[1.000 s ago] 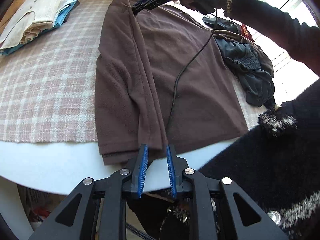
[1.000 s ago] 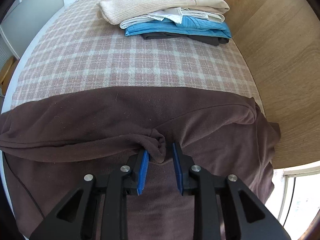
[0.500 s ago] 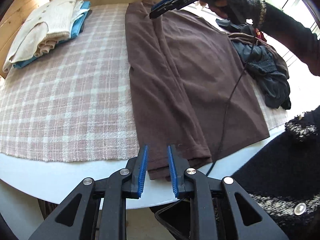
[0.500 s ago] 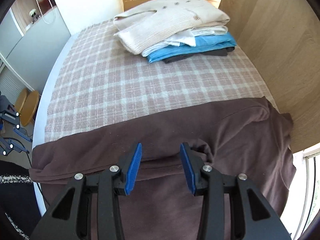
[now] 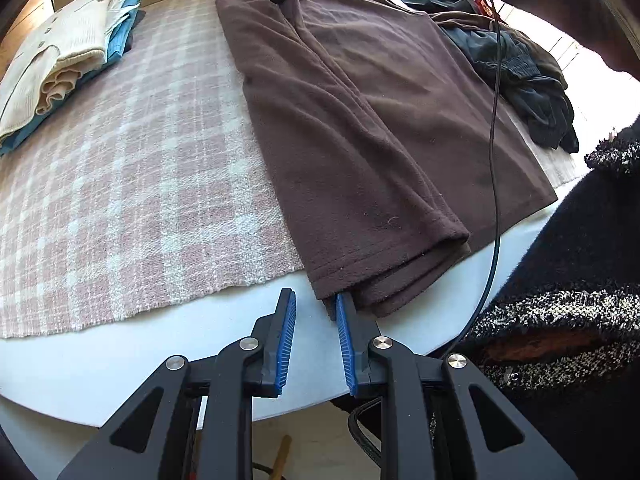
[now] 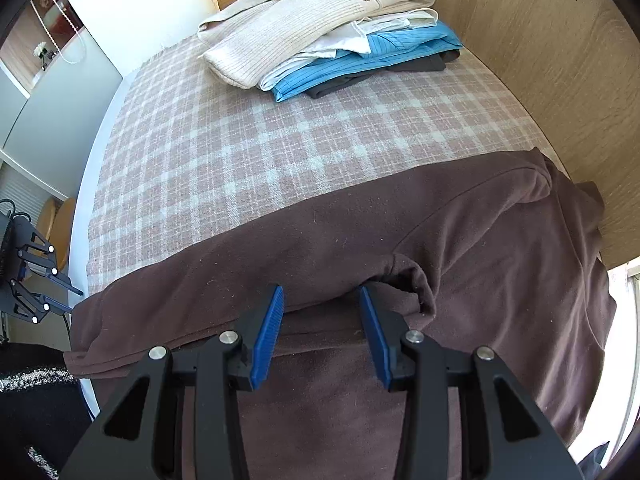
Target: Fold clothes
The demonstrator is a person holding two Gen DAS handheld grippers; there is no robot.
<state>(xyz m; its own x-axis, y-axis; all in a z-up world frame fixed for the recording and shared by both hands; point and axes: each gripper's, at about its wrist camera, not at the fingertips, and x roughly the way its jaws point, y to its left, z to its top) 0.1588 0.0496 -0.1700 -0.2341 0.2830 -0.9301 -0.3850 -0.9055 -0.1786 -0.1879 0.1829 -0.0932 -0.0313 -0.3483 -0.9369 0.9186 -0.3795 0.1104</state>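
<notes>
Right wrist view: right tool [image 6: 322,322] spread wide, empty, above brown garment [image 6: 360,240].

The brown garment [image 6: 360,240] runs off the bottom edge of the right wrist view. The dark clothes pile [image 5: 520,72] is partly hidden behind a cable [image 5: 495,120].

Bright daylight — seemingly from a window beyond the right gripper [image 6: 322,332] — blown-out glare there; sharp focus, edges bowed and vignetted.
</notes>
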